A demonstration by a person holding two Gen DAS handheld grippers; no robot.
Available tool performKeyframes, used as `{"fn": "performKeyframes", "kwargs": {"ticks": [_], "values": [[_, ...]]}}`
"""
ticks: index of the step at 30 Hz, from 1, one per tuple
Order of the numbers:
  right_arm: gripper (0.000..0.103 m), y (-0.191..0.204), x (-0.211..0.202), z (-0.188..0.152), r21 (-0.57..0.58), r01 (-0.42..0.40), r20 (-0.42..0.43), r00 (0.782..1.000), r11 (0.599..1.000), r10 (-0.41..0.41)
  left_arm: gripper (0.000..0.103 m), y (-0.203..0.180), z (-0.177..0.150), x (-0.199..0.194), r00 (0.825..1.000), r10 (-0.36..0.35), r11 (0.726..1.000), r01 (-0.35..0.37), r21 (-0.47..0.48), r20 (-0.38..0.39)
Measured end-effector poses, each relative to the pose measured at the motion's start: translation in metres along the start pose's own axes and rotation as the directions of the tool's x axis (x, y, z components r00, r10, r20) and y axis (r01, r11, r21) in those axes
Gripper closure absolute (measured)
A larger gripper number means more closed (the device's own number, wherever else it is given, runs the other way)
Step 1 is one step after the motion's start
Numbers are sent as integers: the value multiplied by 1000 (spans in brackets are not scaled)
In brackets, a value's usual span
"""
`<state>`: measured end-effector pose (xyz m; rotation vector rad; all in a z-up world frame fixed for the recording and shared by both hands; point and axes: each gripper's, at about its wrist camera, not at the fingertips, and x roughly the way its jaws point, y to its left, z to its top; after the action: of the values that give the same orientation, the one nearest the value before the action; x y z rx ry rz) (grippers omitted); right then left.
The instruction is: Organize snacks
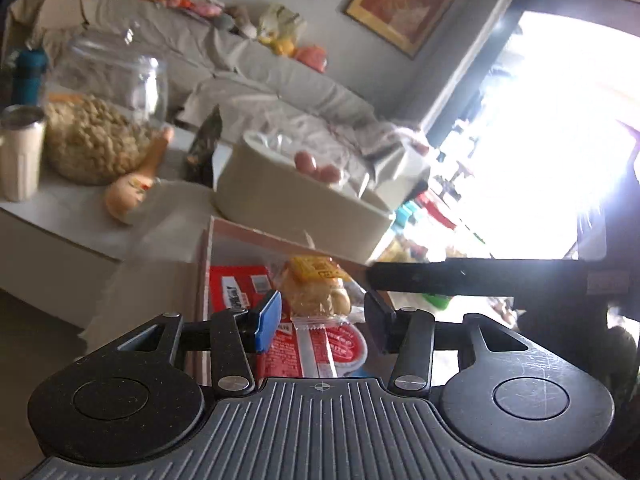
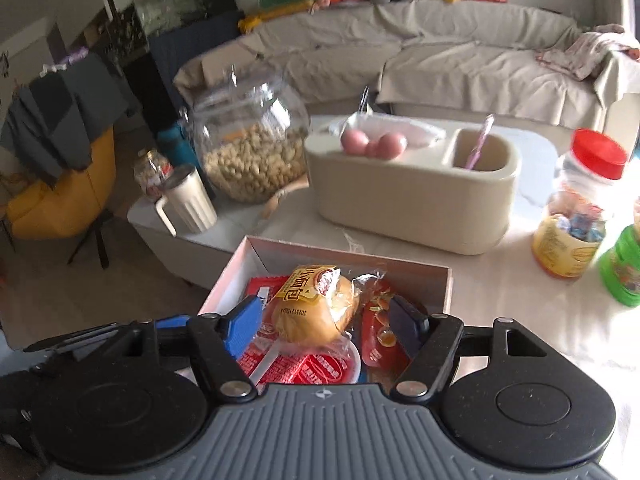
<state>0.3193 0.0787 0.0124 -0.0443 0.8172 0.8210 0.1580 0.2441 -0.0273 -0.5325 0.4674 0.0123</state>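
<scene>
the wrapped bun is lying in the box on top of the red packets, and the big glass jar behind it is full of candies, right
Not quite. The wrapped bun does lie in the box on the red packets, but the big glass jar holds peanuts, not candies. The right wrist view shows this.

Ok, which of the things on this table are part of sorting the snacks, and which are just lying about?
Part of the job:
- open box
- wrapped bun in it
- red snack packets under the bun
- right gripper, open around the bun

Lying about:
- peanut jar
- beige organizer
- cream mug
- red-lidded jar
</scene>
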Motion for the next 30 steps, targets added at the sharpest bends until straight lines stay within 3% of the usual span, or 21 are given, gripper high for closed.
{"fn": "performKeyframes", "kwargs": {"ticks": [6, 12, 17, 19, 21, 25, 30], "values": [[32, 7, -62, -44, 9, 19, 124, 992, 1000, -20, 52, -34, -28, -52, 997, 47, 996, -52, 78, 62], [19, 27, -131, -116, -9, 64, 236, 970, 998, -60, 52, -89, -77, -104, 989, 124, 971, -139, 195, 86], [19, 42, -165, -168, -15, 113, 228, 968, 993, -107, 54, -120, -116, -130, 982, 181, 949, -189, 254, 54], [19, 43, -174, -186, 10, 128, 227, 965, 992, -127, 61, -128, -127, -136, 983, 182, 946, -185, 265, 35], [19, 44, -180, -200, 30, 132, 213, 968, 991, -135, 81, -135, -136, -141, 987, 163, 946, -160, 283, 13], [19, 48, -192, -216, 27, 180, 209, 961, 983, -182, 85, -144, -145, -151, 986, 156, 940, -164, 300, 52], [19, 51, -199, -224, 19, 199, 212, 957, 980, -198, 85, -161, -158, -160, 970, 222, 921, -241, 306, 95]]}}
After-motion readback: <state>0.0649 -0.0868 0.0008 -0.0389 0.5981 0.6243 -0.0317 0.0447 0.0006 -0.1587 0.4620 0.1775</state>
